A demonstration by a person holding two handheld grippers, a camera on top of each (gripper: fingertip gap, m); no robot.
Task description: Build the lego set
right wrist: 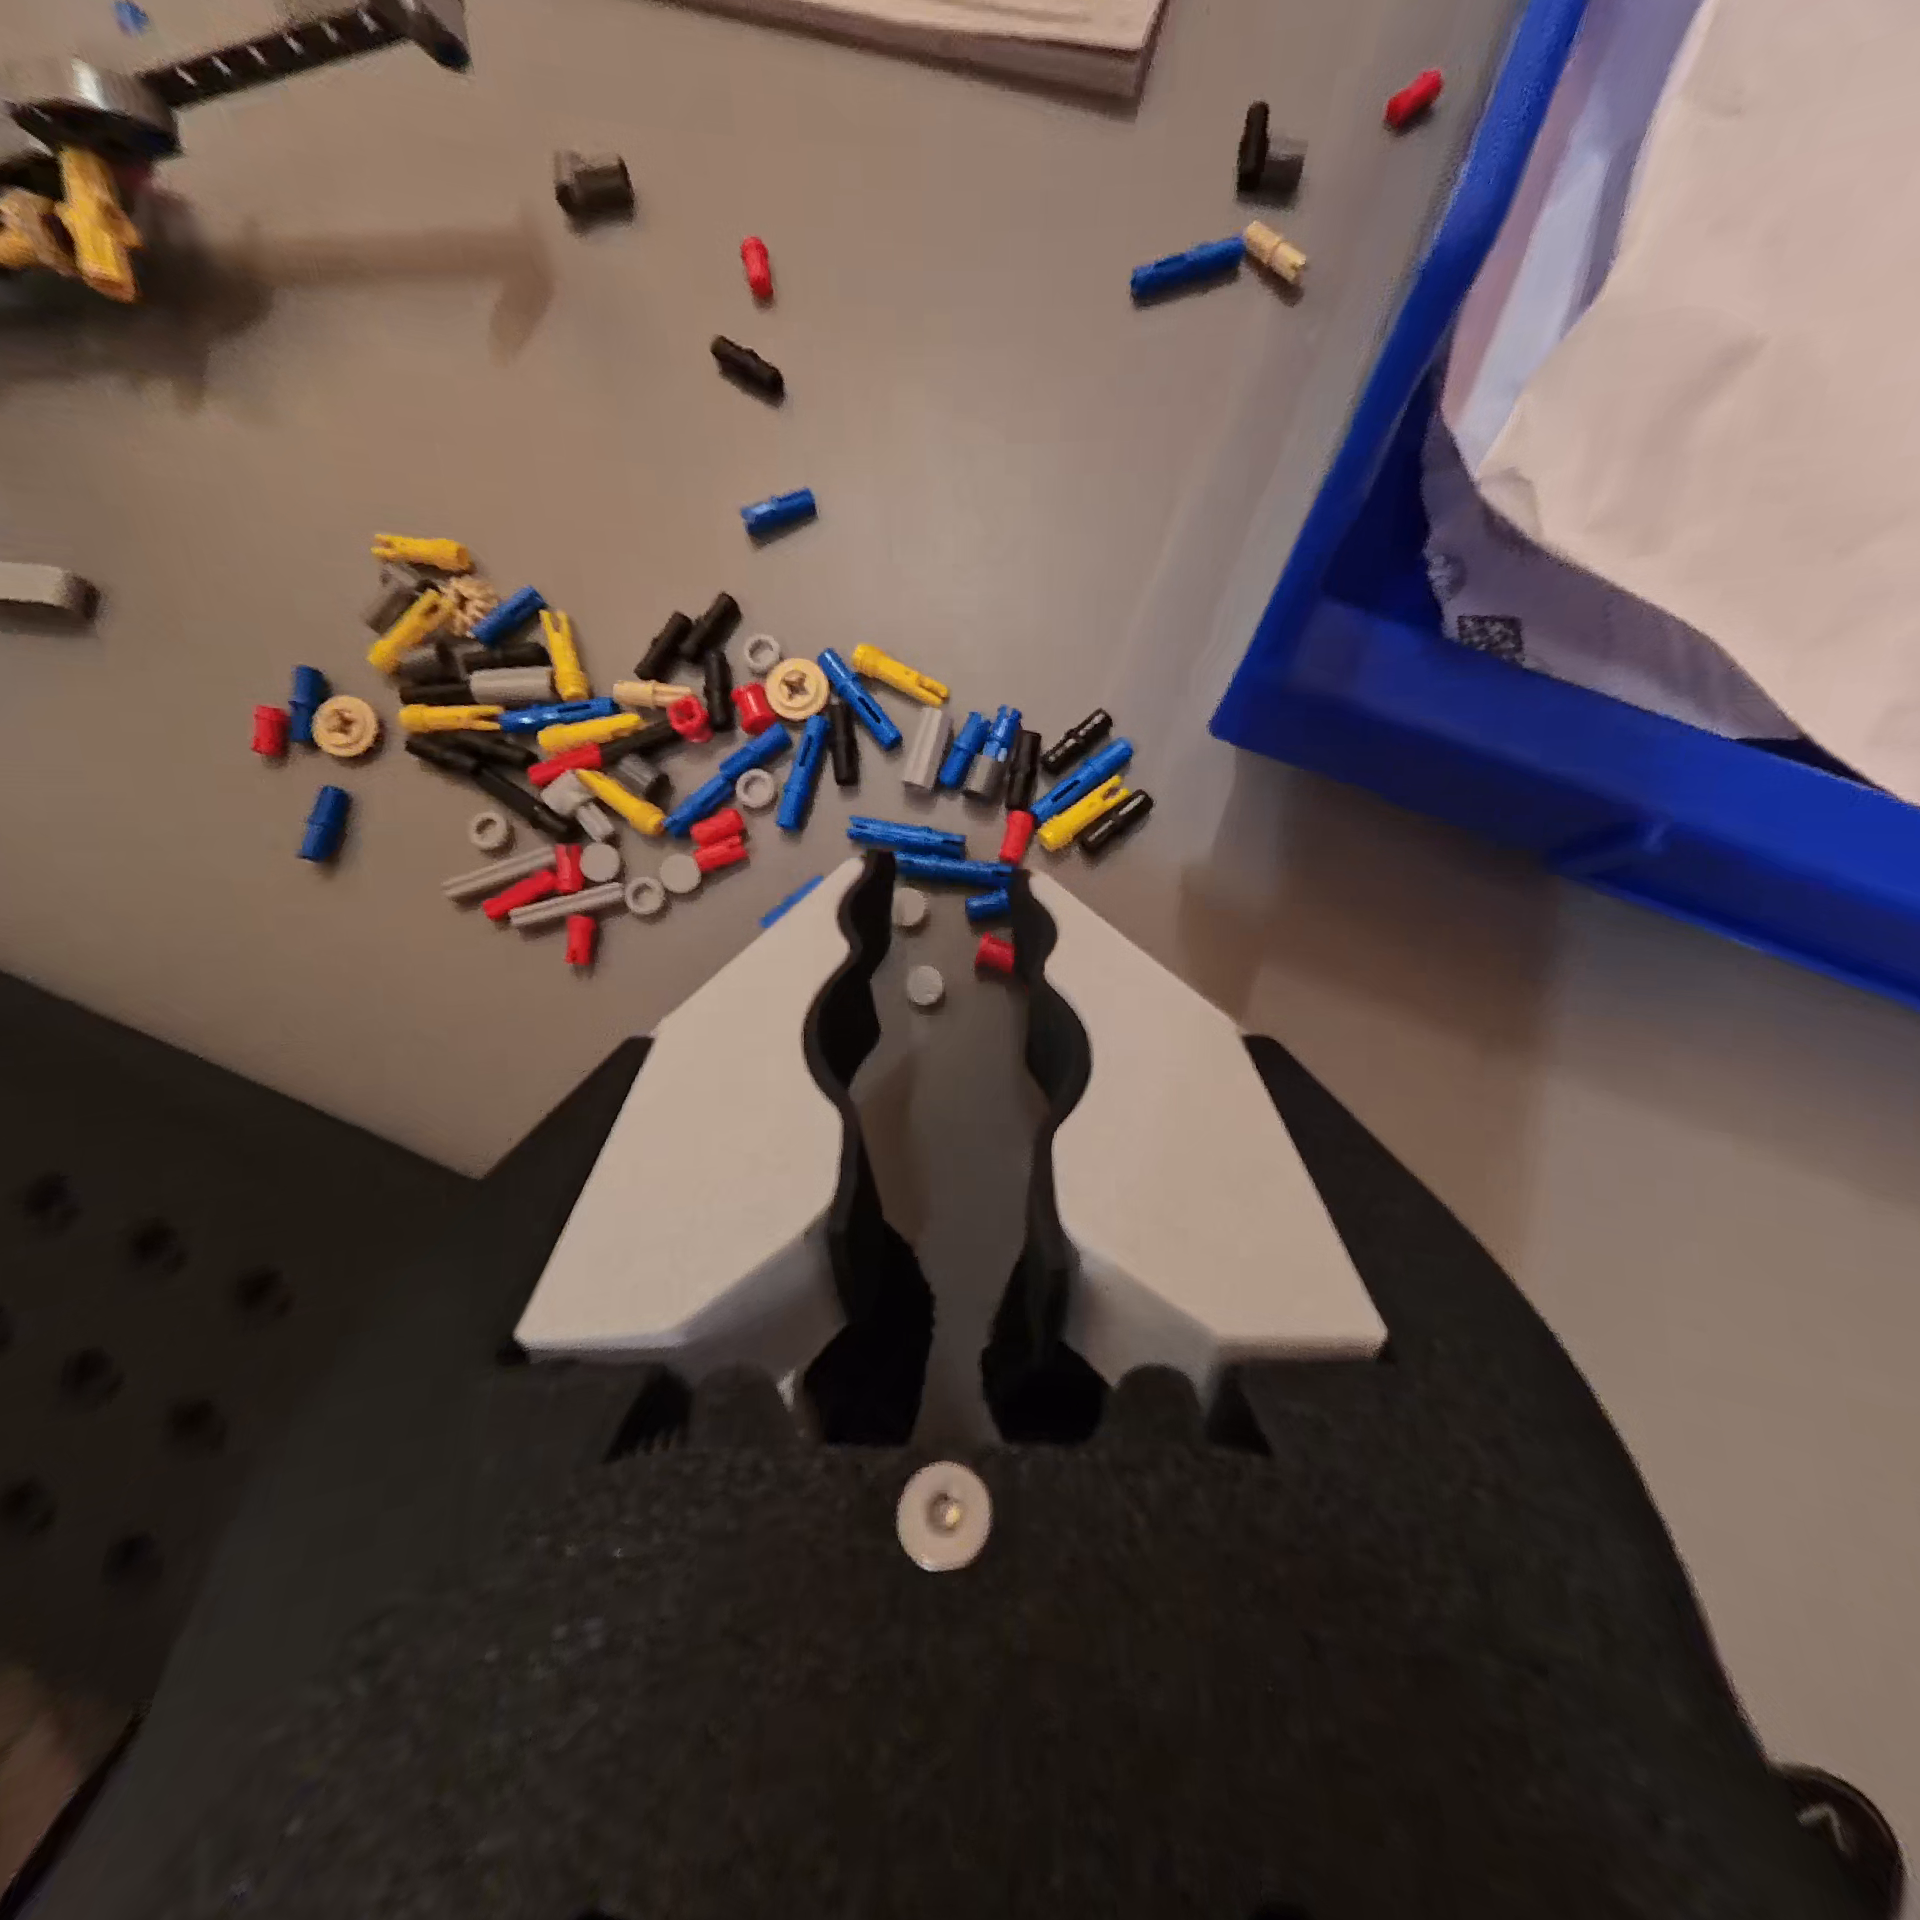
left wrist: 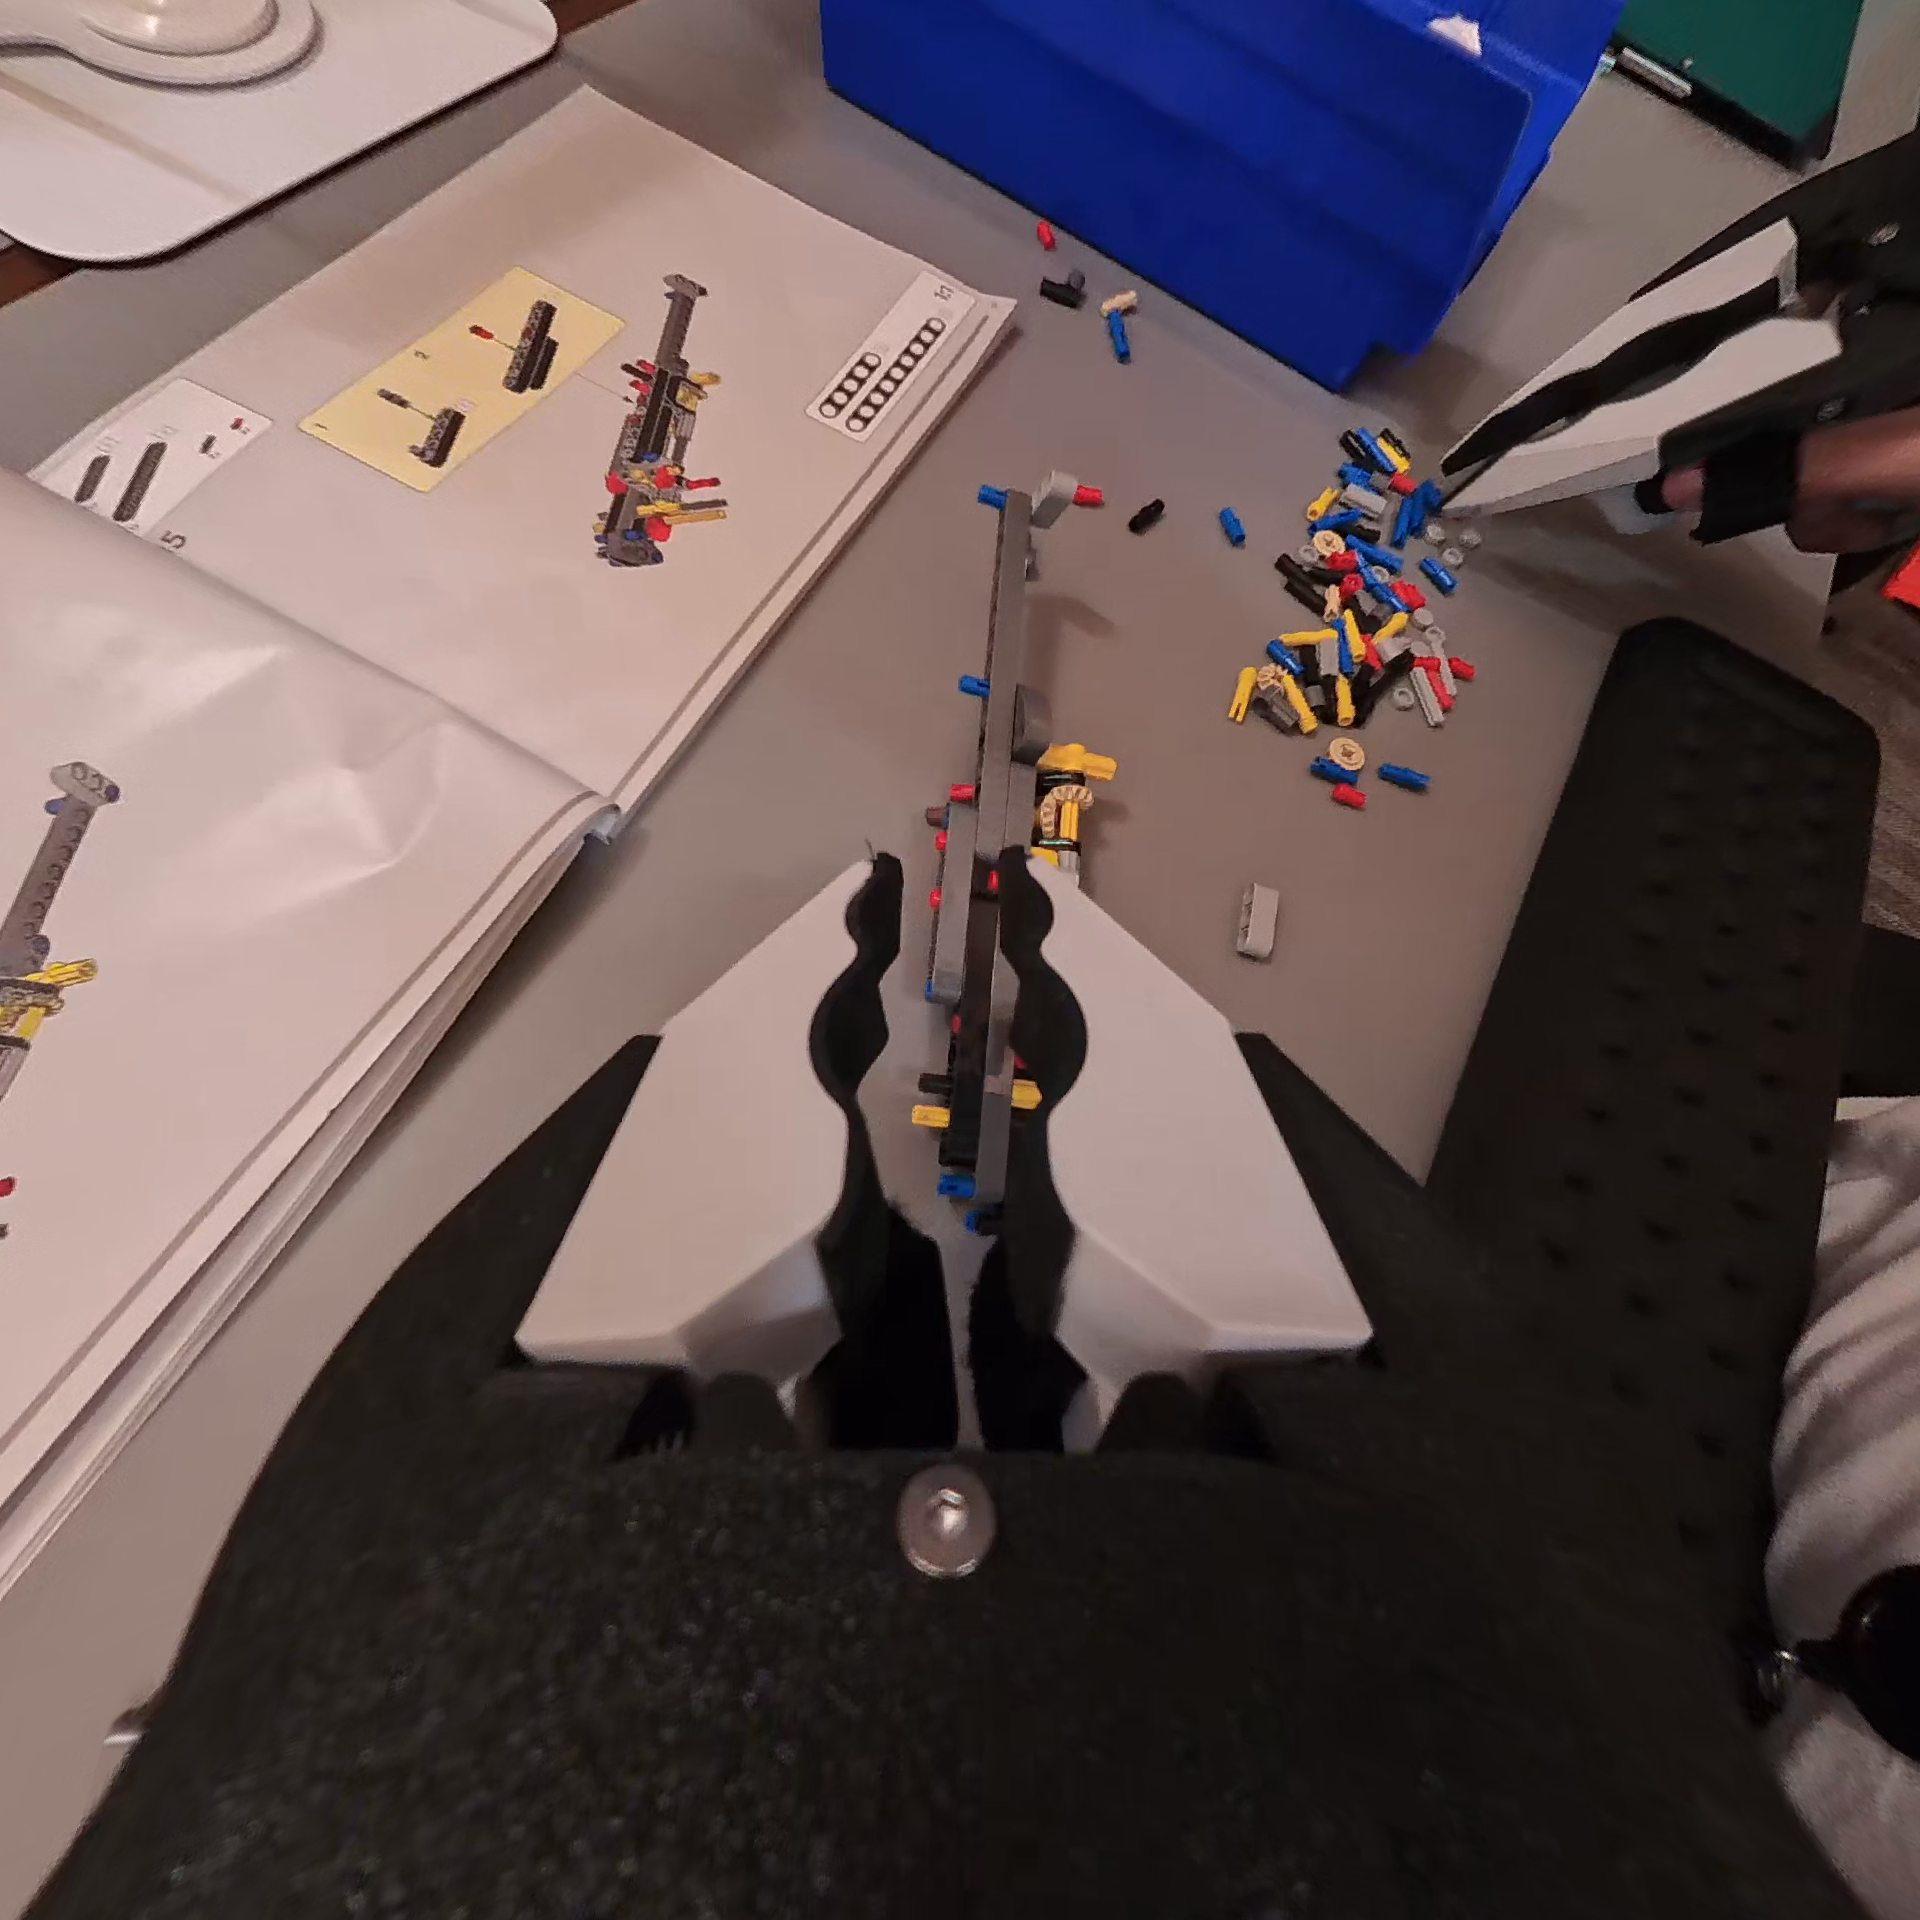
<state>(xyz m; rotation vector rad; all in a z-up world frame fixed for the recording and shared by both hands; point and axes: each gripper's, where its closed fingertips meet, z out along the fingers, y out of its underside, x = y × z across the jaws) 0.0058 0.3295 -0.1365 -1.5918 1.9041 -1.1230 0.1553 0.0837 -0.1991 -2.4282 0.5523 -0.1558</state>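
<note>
**Right tips down in the loose pins, left clamped on the half-built beam**

The right gripper (right wrist: 940, 868) has its jaws partly apart with nothing between them, its tips lowered into the near edge of the pile of small pins and bushes (right wrist: 717, 738). A blue pin (right wrist: 951, 871) lies across the gap at the tips, a red bush (right wrist: 994, 953) against the right pad, and two grey round studs on the table between the fingers. The risk, as I judge it, is a closing pinch that catches two pieces at once or squirts a round pin sideways, scattering the pile toward 9 o'clock. Motion blur in this view makes it hard to say which piece is aimed at.

The left gripper (left wrist: 940, 873) is closed on the lego assembly (left wrist: 992, 831), a long grey beam running toward 12 o'clock with blue, red and yellow pins. The grip sits at the near end, so the far end could lever down or twist when a pin is pushed in.

Further out, at 10 o'clock, the open instruction booklet (left wrist: 540, 540) lies flat. At 1 o'clock stands a blue bin (left wrist: 1195, 177); the right wrist view shows it holds crumpled white paper bags (right wrist: 1704, 416), and no loose bricks can be seen inside.
</note>
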